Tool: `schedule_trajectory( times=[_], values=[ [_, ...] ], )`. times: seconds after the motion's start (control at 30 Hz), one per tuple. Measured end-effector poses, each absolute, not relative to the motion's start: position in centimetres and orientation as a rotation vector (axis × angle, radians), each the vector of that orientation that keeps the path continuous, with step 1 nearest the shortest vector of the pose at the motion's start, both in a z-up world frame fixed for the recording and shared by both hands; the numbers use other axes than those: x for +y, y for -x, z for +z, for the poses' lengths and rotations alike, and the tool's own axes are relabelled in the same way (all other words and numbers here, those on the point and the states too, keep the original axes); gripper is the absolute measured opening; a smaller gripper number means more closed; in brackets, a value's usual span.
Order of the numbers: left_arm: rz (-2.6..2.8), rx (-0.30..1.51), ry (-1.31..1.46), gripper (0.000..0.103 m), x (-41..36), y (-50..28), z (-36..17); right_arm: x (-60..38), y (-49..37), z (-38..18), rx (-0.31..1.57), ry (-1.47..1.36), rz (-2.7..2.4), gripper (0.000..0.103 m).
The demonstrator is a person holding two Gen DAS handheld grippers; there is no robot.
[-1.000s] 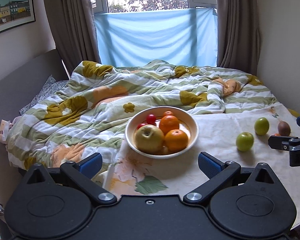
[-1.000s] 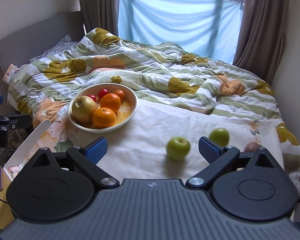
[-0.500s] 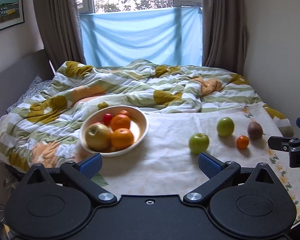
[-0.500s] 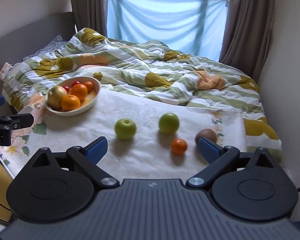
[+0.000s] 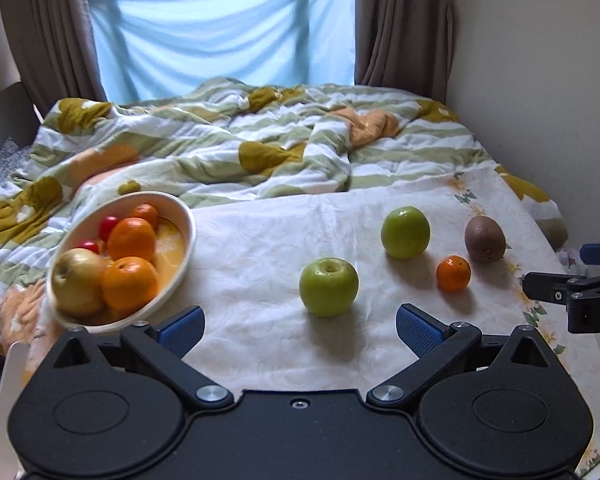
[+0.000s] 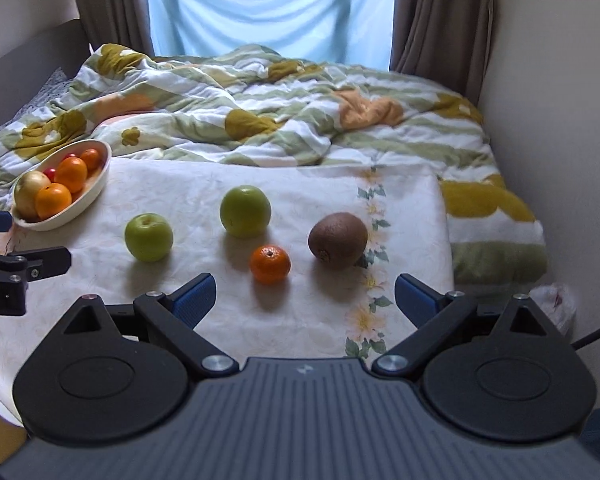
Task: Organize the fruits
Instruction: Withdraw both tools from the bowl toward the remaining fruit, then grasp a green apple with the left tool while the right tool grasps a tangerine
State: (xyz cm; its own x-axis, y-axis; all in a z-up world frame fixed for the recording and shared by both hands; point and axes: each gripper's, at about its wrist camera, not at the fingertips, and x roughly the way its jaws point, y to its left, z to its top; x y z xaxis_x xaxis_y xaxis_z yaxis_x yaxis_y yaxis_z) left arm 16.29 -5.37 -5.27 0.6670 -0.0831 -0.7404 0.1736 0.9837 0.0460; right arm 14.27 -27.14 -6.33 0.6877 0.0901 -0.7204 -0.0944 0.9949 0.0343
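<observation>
Pale floral cloth (image 6: 204, 200) covers the near part of a bed, with a rumpled green, white and mustard quilt (image 6: 260, 120) behind it and a blue sheet (image 6: 268, 4) hung across the window between brown curtains (image 6: 432, 16).

Seen from the right wrist, four loose fruits lie on the cloth in the middle of the frame. A green apple (image 6: 149, 237) sits left of centre, stem dimple up. A second green apple (image 6: 245, 211) lies further back and to its right, apart from it. A small mandarin (image 6: 270, 264) rests at lower centre, just in front of that second apple. A brown kiwi (image 6: 338, 240) lies to the right, near the mandarin but not touching it.

At the left edge of that frame a cream bowl (image 6: 96, 192) holds a yellowish apple, oranges and small red fruits.

The right gripper (image 6: 304, 292) hovers over the cloth, its blue-padded fingers (image 6: 192, 300) spread wide and holding nothing; the mandarin lies just beyond the gap.

From the left wrist, the left gripper (image 5: 298, 326) is likewise spread wide and empty, with the nearer green apple (image 5: 329, 287) just ahead of its gap and the bowl (image 5: 176, 276) at middle left. Mandarin (image 5: 453, 279), kiwi (image 5: 485, 239) and the farther apple (image 5: 405, 232) lie at centre right.
</observation>
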Motion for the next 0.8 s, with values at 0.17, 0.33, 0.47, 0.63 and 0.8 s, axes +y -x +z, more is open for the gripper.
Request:
schedule_trajectory(
  times=[0.17,0.33,0.47,0.63,0.8],
  values=[
    [-0.175,0.897,-0.133,0.103,-6.2,-19.9,-7.3,-27.6,-17.2,-8.3,0.877,-0.050,0.101,0.103],
    [-0.204,0.972,-0.134,0.101,-6.5,-22.3,-9.5,-27.1,-19.8,-10.0,0.933,-0.072,0.103,0.103],
    [-0.228,0.999,-0.129,0.095,-6.6,-23.5,-10.5,-26.6,-21.4,-11.3,0.965,-0.084,0.106,0.101],
    [-0.252,1.032,-0.108,0.088,-6.8,-24.5,-11.4,-26.1,-22.7,-12.5,0.999,-0.112,0.109,0.096],
    [-0.268,1.063,-0.079,0.069,-6.6,-25.1,-11.9,-25.7,-23.3,-13.4,1.031,-0.118,0.127,0.090]
  ],
)
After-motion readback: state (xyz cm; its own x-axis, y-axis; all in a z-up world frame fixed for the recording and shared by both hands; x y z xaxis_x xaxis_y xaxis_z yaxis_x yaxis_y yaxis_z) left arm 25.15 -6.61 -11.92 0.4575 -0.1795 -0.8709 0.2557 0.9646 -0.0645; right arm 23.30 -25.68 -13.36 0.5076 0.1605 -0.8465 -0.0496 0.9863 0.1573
